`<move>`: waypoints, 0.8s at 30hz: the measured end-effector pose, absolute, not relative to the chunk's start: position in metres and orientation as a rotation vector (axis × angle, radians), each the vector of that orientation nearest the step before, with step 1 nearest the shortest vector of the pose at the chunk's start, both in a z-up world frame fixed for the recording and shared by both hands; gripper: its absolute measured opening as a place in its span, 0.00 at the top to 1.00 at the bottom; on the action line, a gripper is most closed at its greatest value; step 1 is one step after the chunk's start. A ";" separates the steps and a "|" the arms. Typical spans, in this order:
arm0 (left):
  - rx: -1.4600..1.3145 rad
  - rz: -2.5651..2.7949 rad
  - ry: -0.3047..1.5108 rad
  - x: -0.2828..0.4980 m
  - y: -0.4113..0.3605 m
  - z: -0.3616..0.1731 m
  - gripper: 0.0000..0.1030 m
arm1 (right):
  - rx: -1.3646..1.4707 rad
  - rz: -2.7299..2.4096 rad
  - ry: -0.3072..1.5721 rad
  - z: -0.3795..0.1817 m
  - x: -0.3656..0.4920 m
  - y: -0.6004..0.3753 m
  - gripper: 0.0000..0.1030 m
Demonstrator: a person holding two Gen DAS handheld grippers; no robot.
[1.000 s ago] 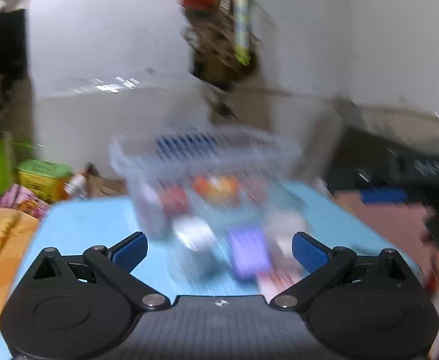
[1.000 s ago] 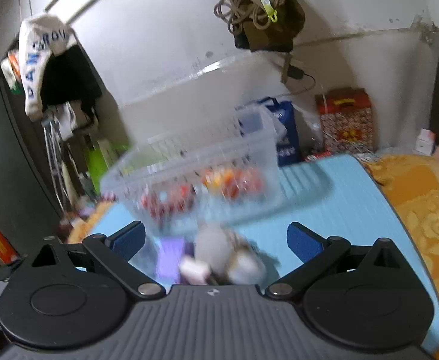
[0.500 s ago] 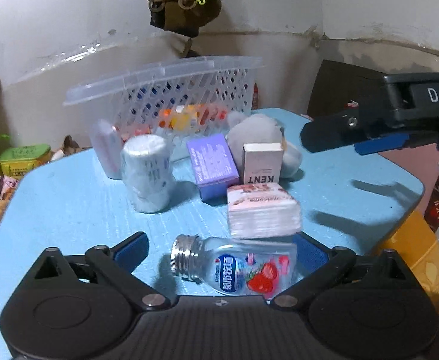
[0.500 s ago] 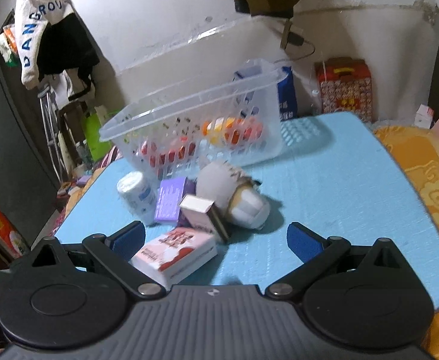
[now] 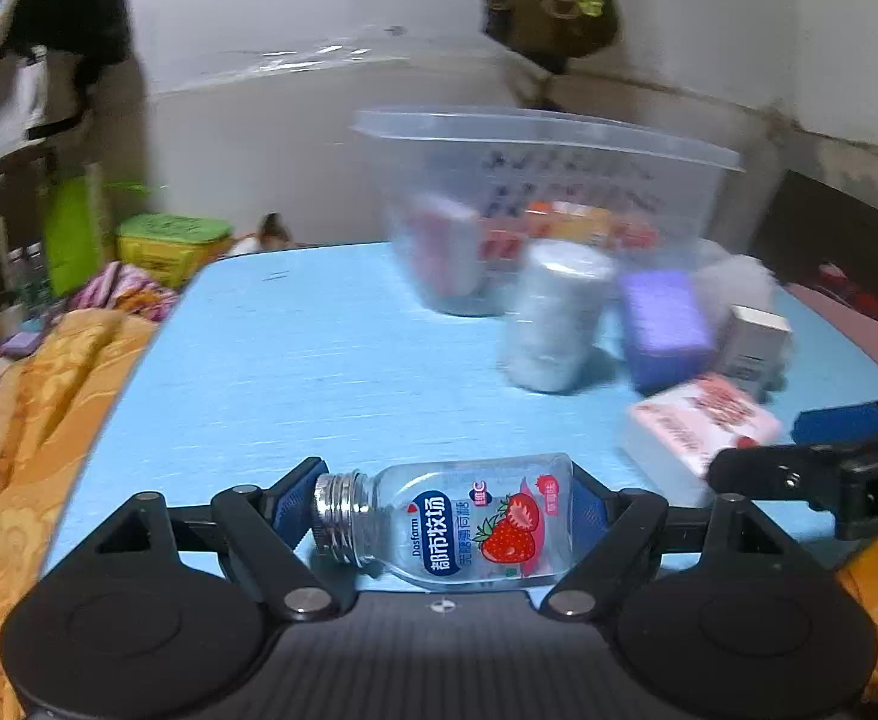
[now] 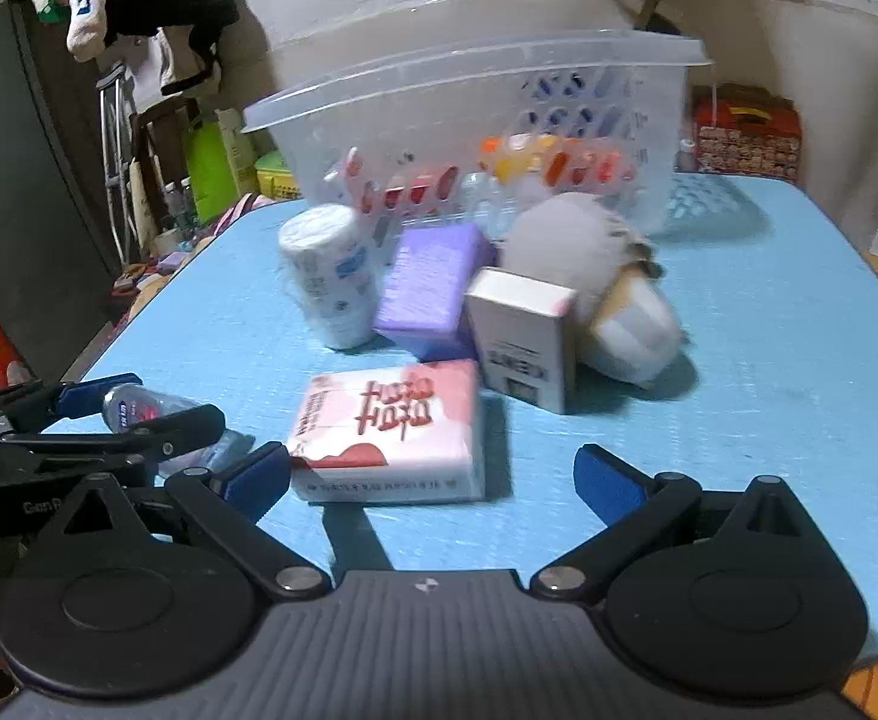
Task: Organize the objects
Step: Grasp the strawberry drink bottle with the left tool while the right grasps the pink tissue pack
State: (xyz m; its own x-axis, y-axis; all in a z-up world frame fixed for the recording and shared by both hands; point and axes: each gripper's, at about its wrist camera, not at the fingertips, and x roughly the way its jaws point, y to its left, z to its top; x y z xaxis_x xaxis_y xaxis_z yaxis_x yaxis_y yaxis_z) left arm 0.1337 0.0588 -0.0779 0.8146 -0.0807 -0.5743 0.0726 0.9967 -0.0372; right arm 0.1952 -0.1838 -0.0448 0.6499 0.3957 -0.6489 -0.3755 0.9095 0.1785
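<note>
A clear bottle (image 5: 457,516) with a strawberry label and silver threaded neck lies on its side between the blue pads of my left gripper (image 5: 439,501), which is shut on it; it also shows in the right wrist view (image 6: 156,414). My right gripper (image 6: 432,477) is open, with a pink tissue pack (image 6: 390,429) lying between its fingers on the blue table (image 6: 769,360). Behind stand a white roll (image 6: 330,276), a purple box (image 6: 432,288), a white KENT box (image 6: 523,336) and a grey plush toy (image 6: 589,264). A clear plastic basket (image 6: 469,78) holds several small items.
An orange patterned cloth (image 5: 24,414) lies left of the table. A green container (image 5: 168,240) and clothes on a rack (image 6: 138,6) are at the back left. A red box (image 6: 745,132) stands behind the table at the right.
My left gripper has closed its pads onto the bottle. My right gripper has come down and forward, so the pink tissue pack now lies between its open fingers.
</note>
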 end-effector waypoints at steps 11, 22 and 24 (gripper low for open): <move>-0.006 -0.073 0.621 0.137 0.062 -0.081 0.19 | -0.082 0.531 0.724 -0.044 0.189 -0.158 0.07; -0.036 -0.071 0.626 0.139 0.063 -0.081 0.19 | -0.078 0.546 0.710 -0.039 0.191 -0.163 0.23; -0.046 -0.072 0.626 0.140 0.064 -0.081 0.19 | -0.067 0.548 0.697 -0.034 0.189 -0.171 0.23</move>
